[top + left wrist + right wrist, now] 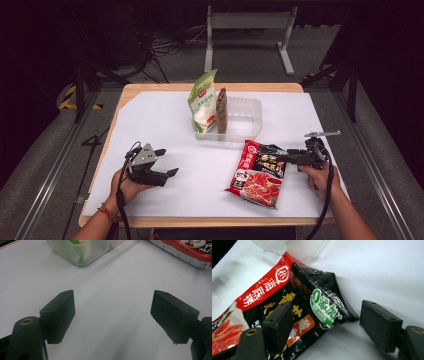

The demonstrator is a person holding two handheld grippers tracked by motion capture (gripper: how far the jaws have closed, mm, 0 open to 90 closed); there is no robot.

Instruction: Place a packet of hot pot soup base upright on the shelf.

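A red and black food packet [257,175] lies flat on the white table cover, right of centre. My right gripper [286,156] reaches in from the right at the packet's upper right corner. In the right gripper view the jaws stand open around that black corner [287,302]: one pad lies over the packet's face and the other stands apart on the white surface, so nothing is gripped [328,315]. My left gripper [169,161] rests at the front left, open and with nothing in it [112,307], over bare white surface. The packet's edge [190,247] shows at the top right of the left gripper view.
A clear plastic tub [252,107] stands at the back centre of the table; its near corner [82,252] appears in the left gripper view. Upright in its left end are a green and white bag [202,100] and a thin brown packet [221,110].
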